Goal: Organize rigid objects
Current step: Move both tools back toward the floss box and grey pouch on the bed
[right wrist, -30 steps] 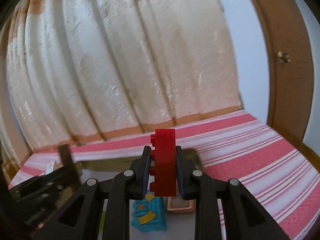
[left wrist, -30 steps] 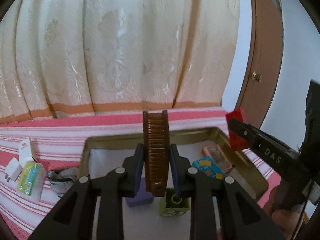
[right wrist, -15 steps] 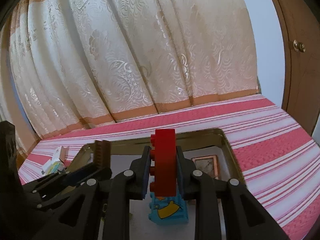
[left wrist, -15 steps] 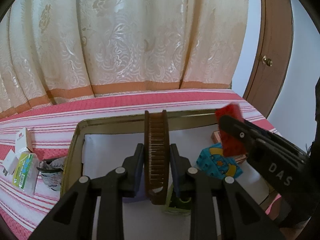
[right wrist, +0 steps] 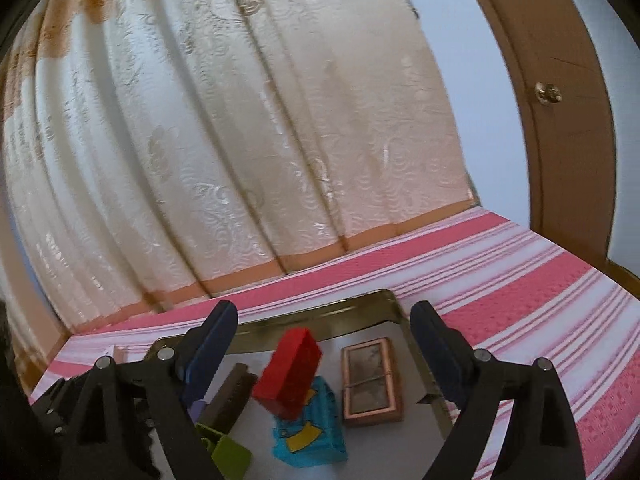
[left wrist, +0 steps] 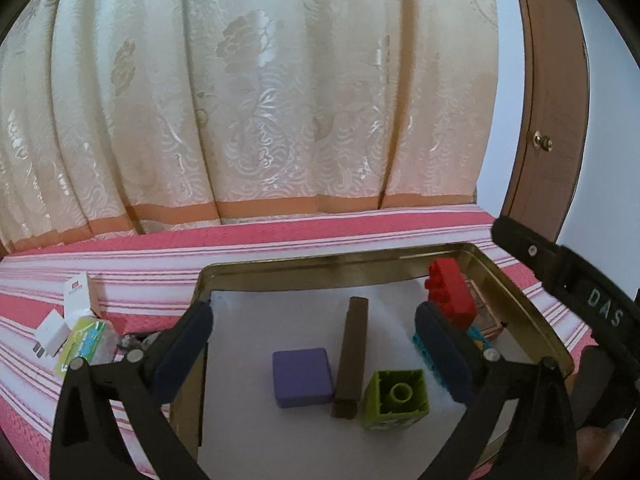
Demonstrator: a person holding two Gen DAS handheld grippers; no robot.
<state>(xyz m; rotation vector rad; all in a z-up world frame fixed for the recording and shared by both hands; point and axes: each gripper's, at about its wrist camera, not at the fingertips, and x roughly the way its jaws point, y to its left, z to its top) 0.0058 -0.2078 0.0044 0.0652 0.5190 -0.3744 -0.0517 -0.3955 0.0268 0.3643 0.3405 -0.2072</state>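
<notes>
Comb [left wrist: 351, 356] lies flat in tin [left wrist: 520, 304], red brick [right wrist: 290, 372] tilts on blue block [right wrist: 310, 436]. Both claws just opened, left gripper [left wrist: 316, 348] and right gripper [right wrist: 324, 352] empty. Stiff, light, smooth plastic; pinch flat sides.

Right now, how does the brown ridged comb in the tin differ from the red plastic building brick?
The brown ridged comb lies flat on the white liner; the red plastic building brick leans tilted on the blue brick. The comb is long and slim, the brick blocky. Both sit inside the gold tin tray, ungripped.
</notes>
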